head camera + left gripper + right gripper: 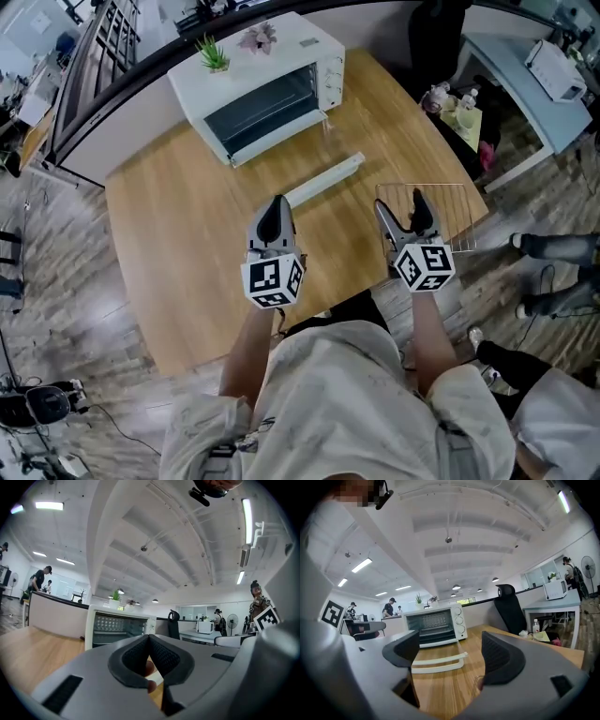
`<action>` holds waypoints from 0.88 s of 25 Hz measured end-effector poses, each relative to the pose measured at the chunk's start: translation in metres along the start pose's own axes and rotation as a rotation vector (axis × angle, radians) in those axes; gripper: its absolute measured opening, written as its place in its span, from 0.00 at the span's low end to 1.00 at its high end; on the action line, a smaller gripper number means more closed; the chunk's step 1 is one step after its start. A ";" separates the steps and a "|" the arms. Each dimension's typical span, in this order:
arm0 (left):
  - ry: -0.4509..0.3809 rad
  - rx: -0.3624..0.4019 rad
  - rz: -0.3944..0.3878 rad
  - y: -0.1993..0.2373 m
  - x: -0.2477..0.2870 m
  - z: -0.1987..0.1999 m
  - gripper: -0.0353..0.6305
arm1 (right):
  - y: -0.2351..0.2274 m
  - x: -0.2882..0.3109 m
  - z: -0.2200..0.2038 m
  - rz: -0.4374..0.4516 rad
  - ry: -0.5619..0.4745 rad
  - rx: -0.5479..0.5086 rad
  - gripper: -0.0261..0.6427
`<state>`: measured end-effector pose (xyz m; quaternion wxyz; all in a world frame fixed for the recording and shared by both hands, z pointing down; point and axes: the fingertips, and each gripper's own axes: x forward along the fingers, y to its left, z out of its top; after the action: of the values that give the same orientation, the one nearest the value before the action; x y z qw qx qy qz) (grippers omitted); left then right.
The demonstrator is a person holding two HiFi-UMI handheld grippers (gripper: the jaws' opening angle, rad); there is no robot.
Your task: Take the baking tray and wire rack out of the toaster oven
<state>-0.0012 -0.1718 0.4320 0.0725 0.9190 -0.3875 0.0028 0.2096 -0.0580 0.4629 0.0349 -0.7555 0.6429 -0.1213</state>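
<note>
left gripper [277,204] reads clenched, jaws pressed together on nothing, over bare table [178,253]. right gripper [400,206] is released, jaws wide apart, over the near-left part of the wire rack [448,214]; i can't tell if it's touching. the rack lies flat at the table's right edge. baking tray [323,180] lies on the table between the grippers and the toaster oven [281,56]. the oven door [272,139] is down.

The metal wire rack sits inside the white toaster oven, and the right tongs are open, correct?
No. The metal wire rack lies on the wooden table, by the right tongs, outside the white toaster oven; the head view shows it. The right tongs are indeed open.
</note>
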 end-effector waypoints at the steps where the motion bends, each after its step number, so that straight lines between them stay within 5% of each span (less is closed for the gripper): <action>1: 0.000 0.000 0.016 0.007 -0.003 0.000 0.07 | 0.006 0.005 -0.001 0.015 0.002 -0.001 0.67; 13: -0.012 0.003 0.316 0.103 -0.062 0.006 0.07 | 0.098 0.085 -0.008 0.285 0.051 -0.028 0.67; 22: -0.005 -0.021 0.423 0.133 -0.070 0.007 0.07 | 0.132 0.127 -0.005 0.391 0.080 -0.050 0.67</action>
<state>-0.1453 -0.2141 0.4383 0.0786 0.8163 -0.5721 0.0116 0.0996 -0.2046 0.4581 0.0135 -0.6113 0.7811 -0.1265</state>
